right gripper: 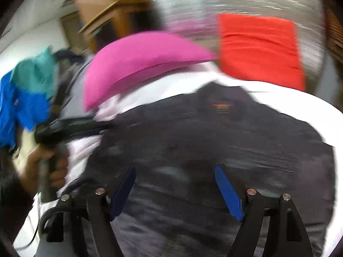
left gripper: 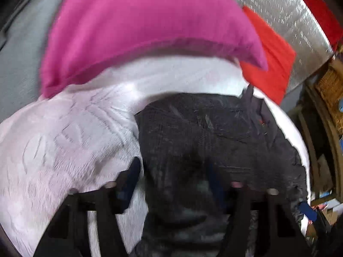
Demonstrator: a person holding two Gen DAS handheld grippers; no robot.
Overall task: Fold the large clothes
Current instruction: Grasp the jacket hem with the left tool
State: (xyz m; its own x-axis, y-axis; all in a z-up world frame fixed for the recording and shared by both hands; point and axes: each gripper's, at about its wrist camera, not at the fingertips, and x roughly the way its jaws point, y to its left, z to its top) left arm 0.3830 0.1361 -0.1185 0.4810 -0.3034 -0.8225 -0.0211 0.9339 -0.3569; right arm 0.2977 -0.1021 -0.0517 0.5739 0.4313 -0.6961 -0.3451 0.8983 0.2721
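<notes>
A dark grey garment (left gripper: 214, 132) lies spread on a white bed sheet (left gripper: 64, 139). In the left wrist view its cloth bunches up between the fingers of my left gripper (left gripper: 173, 167), which is shut on it; the right finger is hidden behind the cloth. The right wrist view is blurred. It shows the garment (right gripper: 214, 141) with an orange label near its collar, and my right gripper (right gripper: 174, 168) open above it, blue pads (right gripper: 229, 194) wide apart with nothing pinched. A hand (right gripper: 49, 167) holds the left gripper (right gripper: 100, 124) at the garment's left edge.
A pink pillow (left gripper: 139, 27) and a red folded cloth (left gripper: 270, 64) lie beyond the garment, with a silvery mat (left gripper: 278, 10) behind them. Blue and teal clothes (right gripper: 25, 90) hang at the left. Wooden furniture (right gripper: 120, 10) stands at the back and cluttered shelves (left gripper: 328, 98) at the right.
</notes>
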